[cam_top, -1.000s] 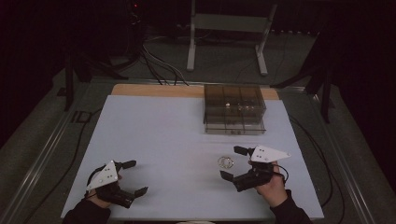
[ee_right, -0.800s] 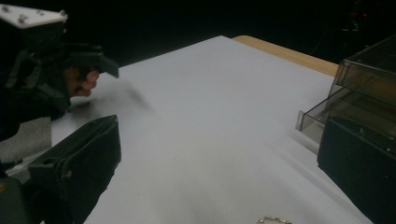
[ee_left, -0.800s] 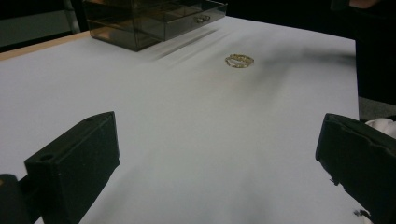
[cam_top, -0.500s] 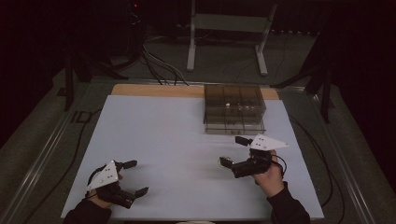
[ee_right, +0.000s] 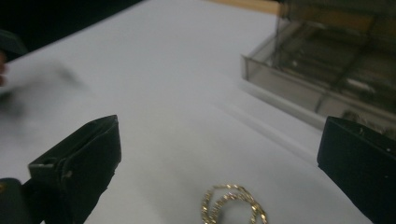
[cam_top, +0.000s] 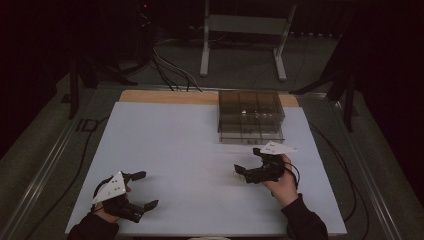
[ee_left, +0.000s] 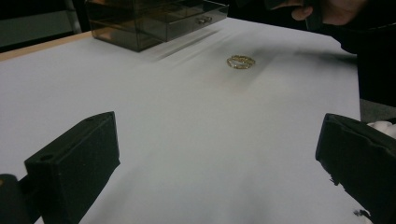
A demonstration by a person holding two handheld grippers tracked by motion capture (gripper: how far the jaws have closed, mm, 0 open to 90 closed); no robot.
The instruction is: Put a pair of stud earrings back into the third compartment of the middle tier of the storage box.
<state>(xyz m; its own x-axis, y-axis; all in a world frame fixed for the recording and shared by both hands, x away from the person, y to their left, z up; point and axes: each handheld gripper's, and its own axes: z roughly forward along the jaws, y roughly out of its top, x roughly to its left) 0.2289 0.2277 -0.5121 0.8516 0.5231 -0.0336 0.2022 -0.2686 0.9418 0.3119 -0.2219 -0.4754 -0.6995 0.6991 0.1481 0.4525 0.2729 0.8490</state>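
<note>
High view: the white-topped bench (cam_top: 190, 150) carries a smoked transparent plastic drawer box (cam_top: 250, 116) at its far edge, right of centre. The right claw (cam_top: 248, 162) sits just in front of the box, toward the right edge, jaws apart, held by a hand in a dark sleeve. A small pale glint at its lower jaw tip is too small to identify here. The left claw (cam_top: 145, 190) rests near the near-left corner, jaws apart, nothing between them.

Left gripper view: both black jaws stand wide apart over bare bench surface. A thin gold chain coiled in a loop (ee_left: 241, 61) lies flat on the bench well ahead, between the jaws and the drawer box (ee_left: 154, 21).

Right gripper view: jaws wide apart. The gold chain (ee_right: 233, 205) lies on the bench between them, close in, untouched. The drawer box (ee_right: 327, 79) stands beyond, one drawer pulled out.
</note>
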